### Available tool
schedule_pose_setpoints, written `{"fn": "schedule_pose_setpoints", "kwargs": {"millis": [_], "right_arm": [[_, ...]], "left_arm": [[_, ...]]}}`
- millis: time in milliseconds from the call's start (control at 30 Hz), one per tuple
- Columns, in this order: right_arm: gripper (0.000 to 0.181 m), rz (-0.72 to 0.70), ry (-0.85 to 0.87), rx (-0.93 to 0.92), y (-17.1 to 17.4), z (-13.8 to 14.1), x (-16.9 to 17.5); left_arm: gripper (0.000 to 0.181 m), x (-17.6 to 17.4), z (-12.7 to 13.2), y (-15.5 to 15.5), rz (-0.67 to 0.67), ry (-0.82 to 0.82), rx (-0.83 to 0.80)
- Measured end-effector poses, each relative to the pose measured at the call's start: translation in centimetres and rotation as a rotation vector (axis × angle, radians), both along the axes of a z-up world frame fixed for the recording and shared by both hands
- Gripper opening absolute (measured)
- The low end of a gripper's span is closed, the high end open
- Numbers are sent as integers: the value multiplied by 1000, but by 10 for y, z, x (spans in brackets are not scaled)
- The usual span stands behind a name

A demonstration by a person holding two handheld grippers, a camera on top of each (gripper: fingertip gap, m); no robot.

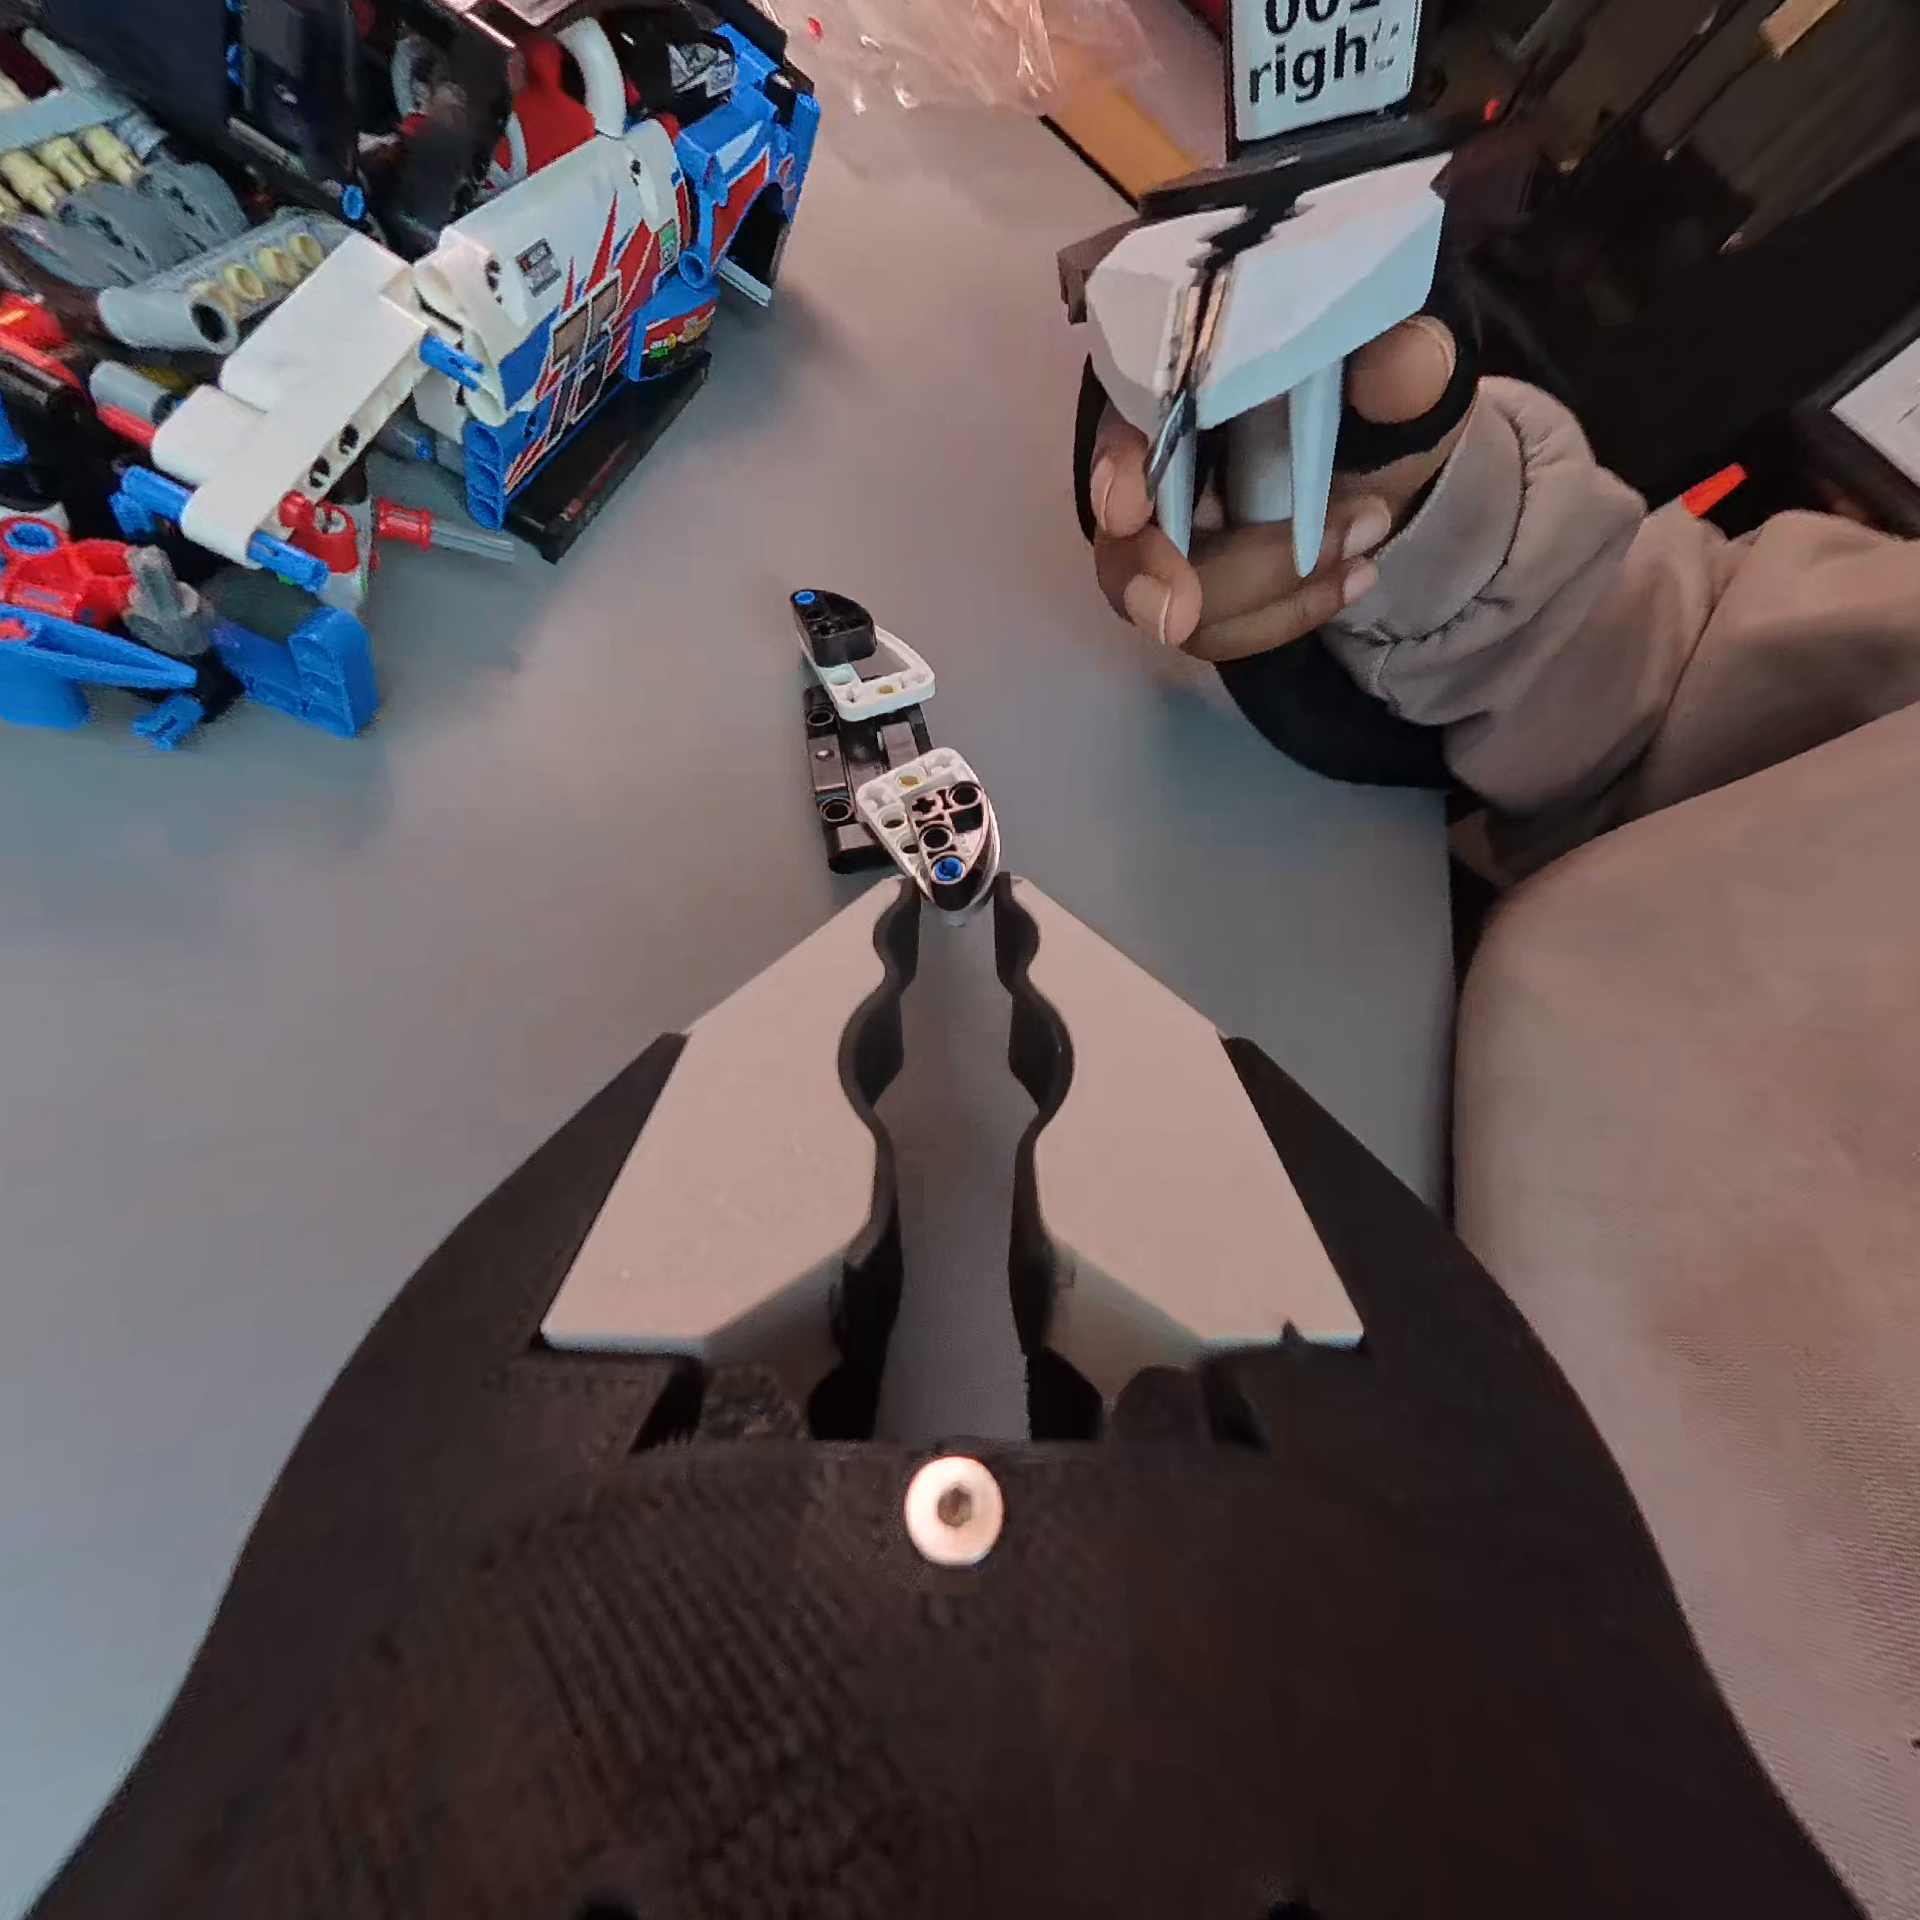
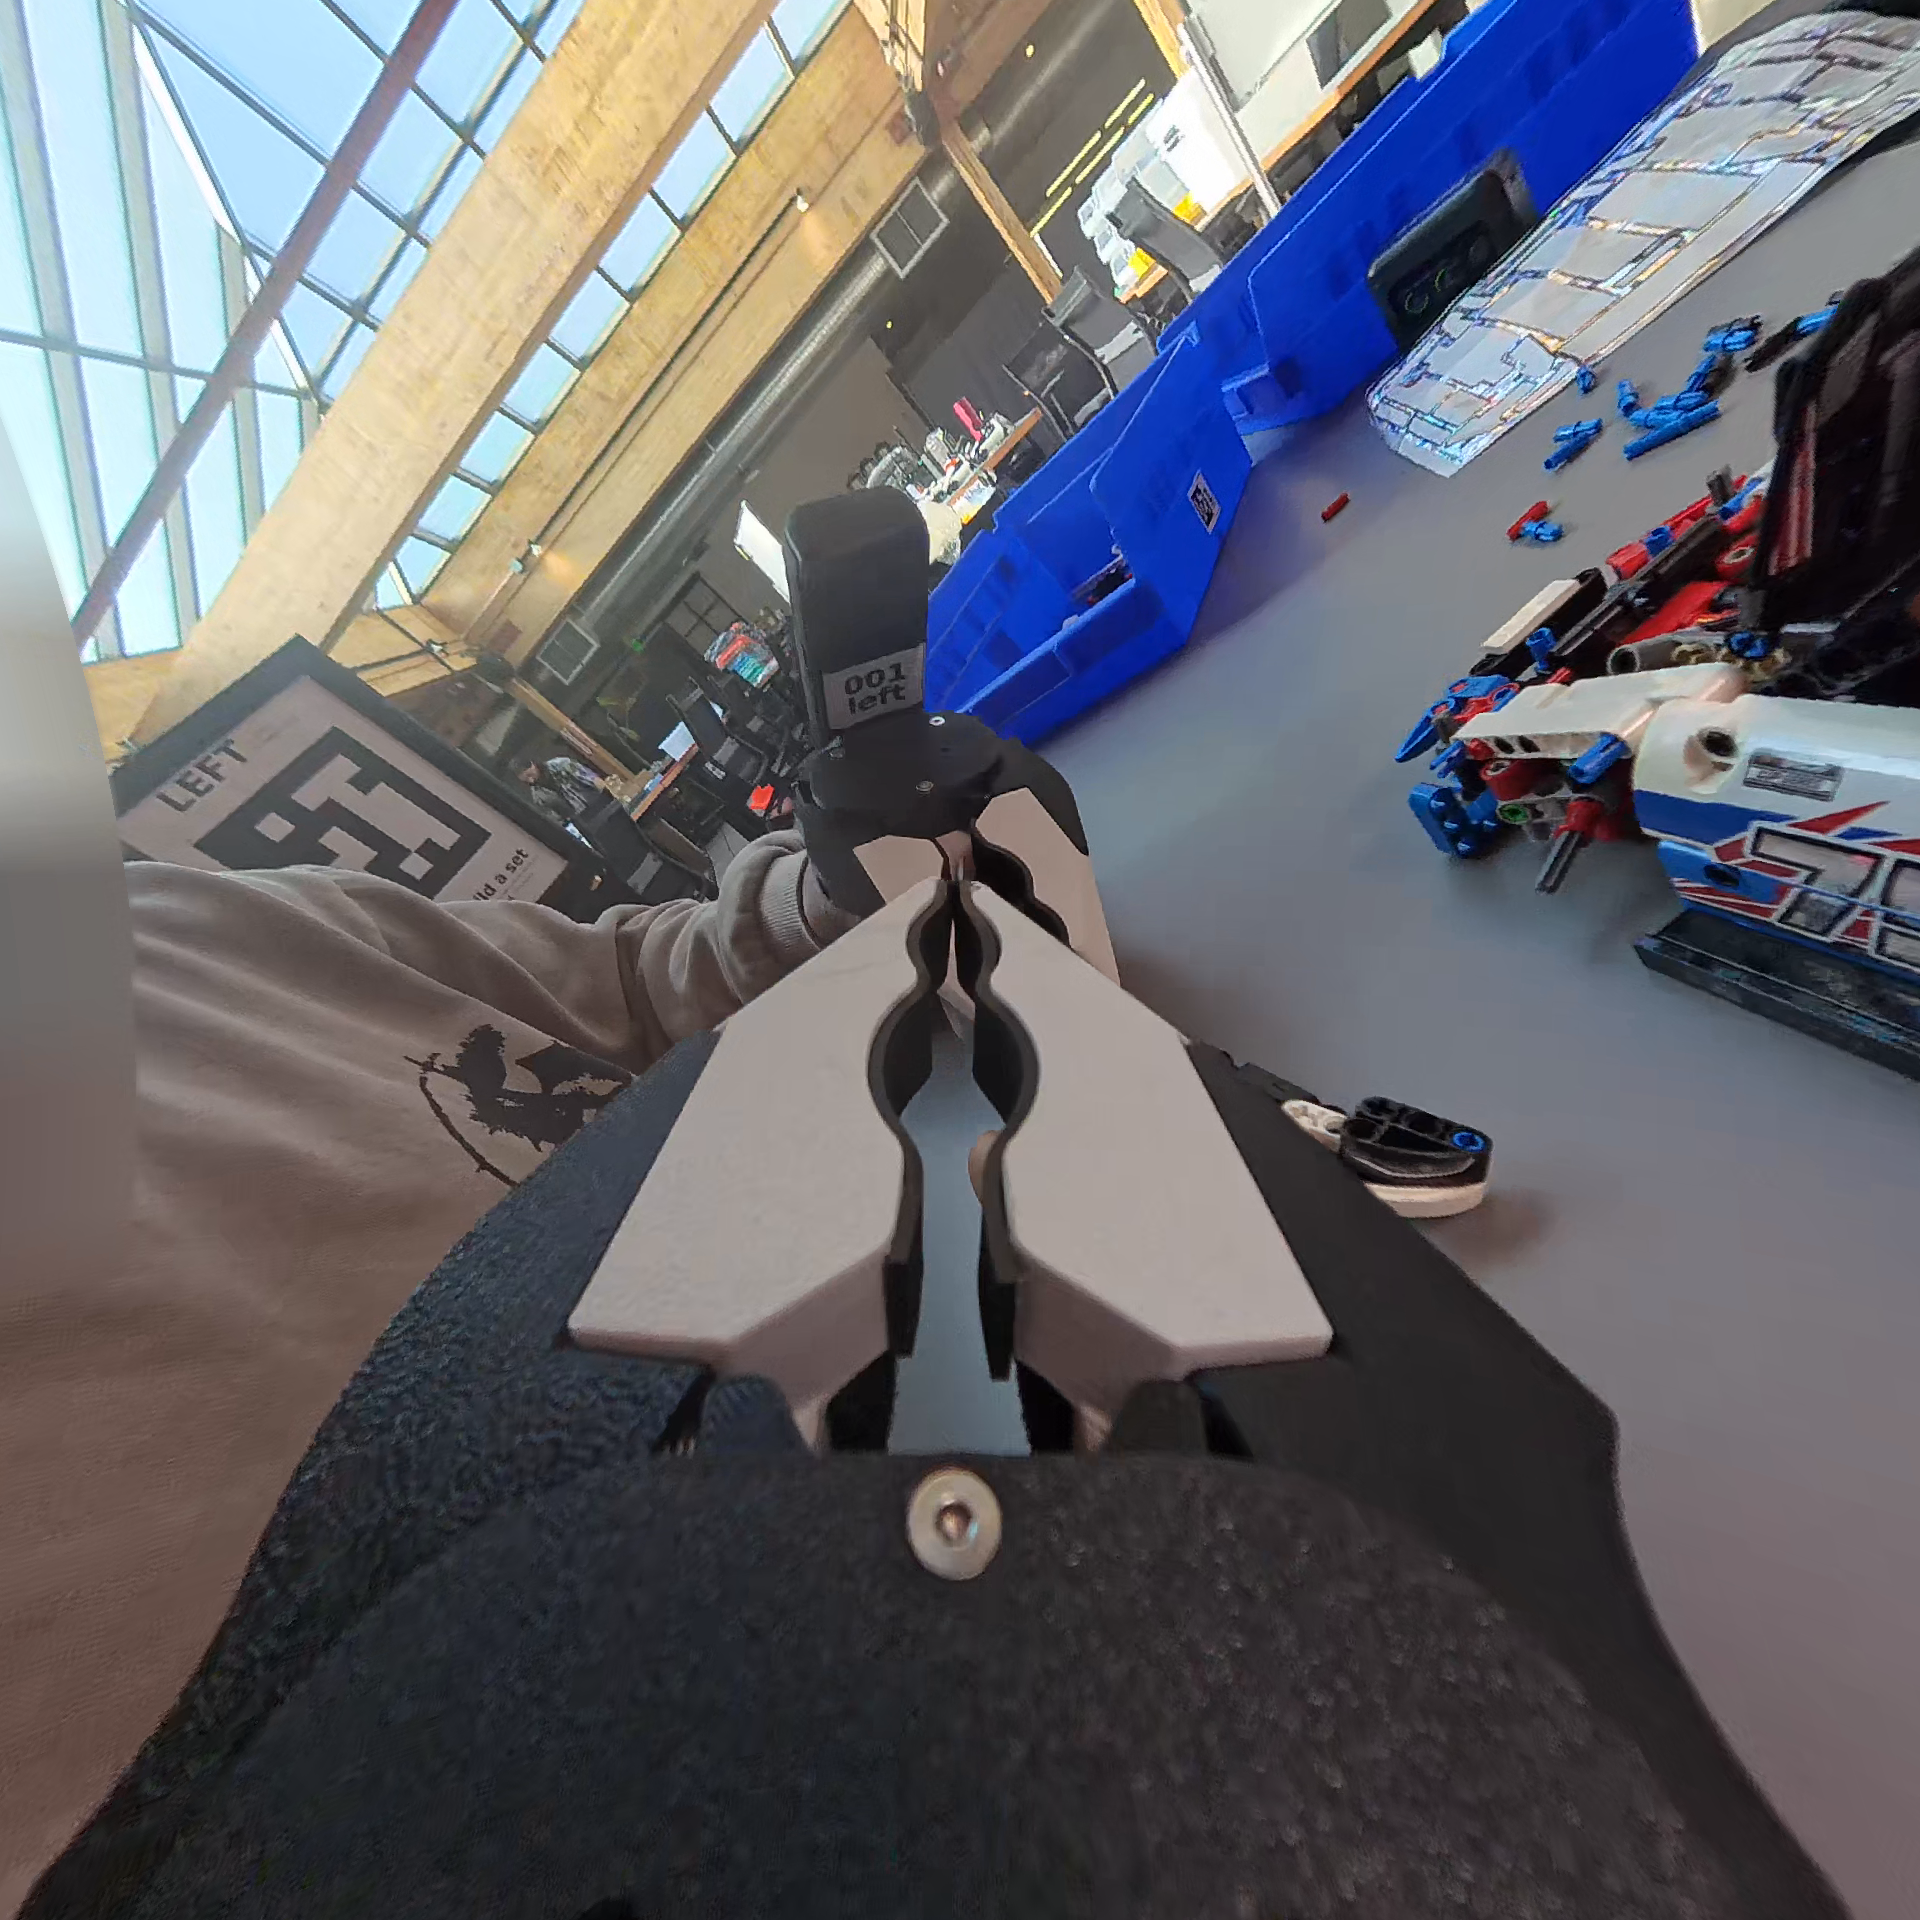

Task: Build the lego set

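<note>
A small black and white Lego subassembly (image 1: 883,727) with blue pins lies on the grey table (image 1: 623,935). My left gripper (image 1: 956,891) has its tips closed on the near end of the subassembly, low over the table. My right gripper (image 1: 1244,556) hangs above the table at the upper right, held in a hand, tips pointing down. In the right wrist view the right gripper (image 2: 956,902) has its jaws together, and I cannot tell whether anything is between them. The subassembly's far end (image 2: 1392,1153) shows beside the right finger. The left gripper's handle (image 2: 857,603) stands behind.
A large part-built blue, white and red Lego car (image 1: 468,343) fills the upper left and also shows in the right wrist view (image 2: 1714,790). Loose blue pins (image 2: 1662,405), a clear plastic sheet (image 2: 1621,239) and blue bins (image 2: 1143,540) lie beyond. The person's lap (image 1: 1662,1247) borders the table's right edge.
</note>
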State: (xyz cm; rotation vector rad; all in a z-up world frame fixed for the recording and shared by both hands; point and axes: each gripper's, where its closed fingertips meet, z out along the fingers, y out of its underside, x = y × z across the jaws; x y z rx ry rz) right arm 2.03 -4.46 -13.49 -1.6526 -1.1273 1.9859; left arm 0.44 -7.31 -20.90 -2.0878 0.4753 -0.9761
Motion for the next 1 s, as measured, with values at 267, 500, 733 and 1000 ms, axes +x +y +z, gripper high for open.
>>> {"fn": "schedule_pose_setpoints", "kwargs": {"millis": [267, 500, 733, 1000], "right_arm": [[0, -45, 27, -94, 17, 7, 5], [0, -55, 32, -88, 18, 9, 6], [0, -57, 25, -81, 18, 8, 6], [0, -51, 20, -86, 17, 8, 5]], "left_arm": [[12, -11, 4, 6, 56, -142, -84], [11, -14, 7, 7, 56, -226, -128], [11, -16, 8, 8, 64, -286, -169], [11, -17, 7, 9, 69, -296, -180]]}}
